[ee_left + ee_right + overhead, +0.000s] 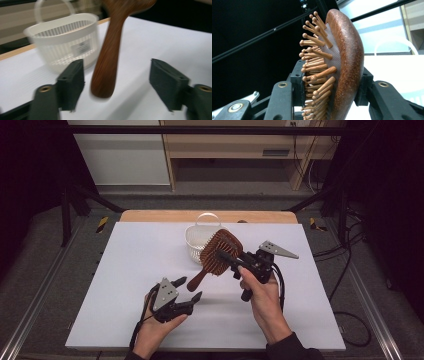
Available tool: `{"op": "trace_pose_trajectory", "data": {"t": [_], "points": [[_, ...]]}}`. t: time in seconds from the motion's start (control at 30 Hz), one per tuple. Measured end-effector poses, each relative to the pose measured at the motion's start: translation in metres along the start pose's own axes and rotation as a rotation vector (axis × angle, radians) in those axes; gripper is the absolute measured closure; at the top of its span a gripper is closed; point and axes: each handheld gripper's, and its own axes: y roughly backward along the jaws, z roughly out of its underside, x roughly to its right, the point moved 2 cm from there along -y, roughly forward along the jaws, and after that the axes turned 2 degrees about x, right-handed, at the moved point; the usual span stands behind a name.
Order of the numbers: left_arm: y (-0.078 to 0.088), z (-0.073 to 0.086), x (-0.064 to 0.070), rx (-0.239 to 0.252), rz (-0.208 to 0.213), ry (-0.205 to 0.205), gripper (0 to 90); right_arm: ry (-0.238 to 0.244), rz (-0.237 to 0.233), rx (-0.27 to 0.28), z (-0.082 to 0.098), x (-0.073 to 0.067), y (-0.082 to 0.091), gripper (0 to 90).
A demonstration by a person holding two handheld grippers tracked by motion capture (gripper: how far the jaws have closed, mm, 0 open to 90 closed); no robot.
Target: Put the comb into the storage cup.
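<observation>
1. The right gripper, right of frame centre, pinches the oval head of a wooden paddle hairbrush, one pad on the peg bristles, the other on the smooth brown back.
2. The left gripper, lower centre-left, has its jaws spread, touching nothing; the brush's rounded handle tip hangs just above them.
3. A white slatted plastic basket with a hoop handle stands behind the brush on the pale table.
</observation>
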Motion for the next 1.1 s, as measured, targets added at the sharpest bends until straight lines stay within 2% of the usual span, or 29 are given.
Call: {"op": "trace_pose_trajectory", "data": {"t": [0.1,0.17,0.27,0.43,0.57,0.8,1.1], "points": [[0.012,0.011,-0.010,-0.008,-0.060,0.011,14.0,0.003,0.007,0.015,-0.006,-0.001,-0.002,54.8],[0.019,0.019,-0.017,0.003,-0.092,0.019,9.9,0.001,0.013,0.027,-0.010,-0.001,-0.003,54.7],[0.028,0.030,-0.030,0.041,-0.131,0.037,7.6,-0.003,0.016,0.044,-0.018,-0.004,-0.005,54.6],[0.041,0.039,-0.048,0.072,-0.190,0.079,7.0,0.007,0.030,0.067,-0.036,-0.011,-0.008,54.5],[0.047,0.044,-0.057,0.082,-0.210,0.101,5.8,0.010,0.041,0.096,-0.051,-0.015,-0.009,54.4],[0.055,0.047,-0.067,0.090,-0.250,0.087,4.0,0.024,0.060,0.130,-0.076,-0.021,-0.017,54.4],[0.063,0.050,-0.076,0.107,-0.265,0.124,3.2,0.020,0.081,0.155,-0.096,-0.012,-0.032,54.4]]}}
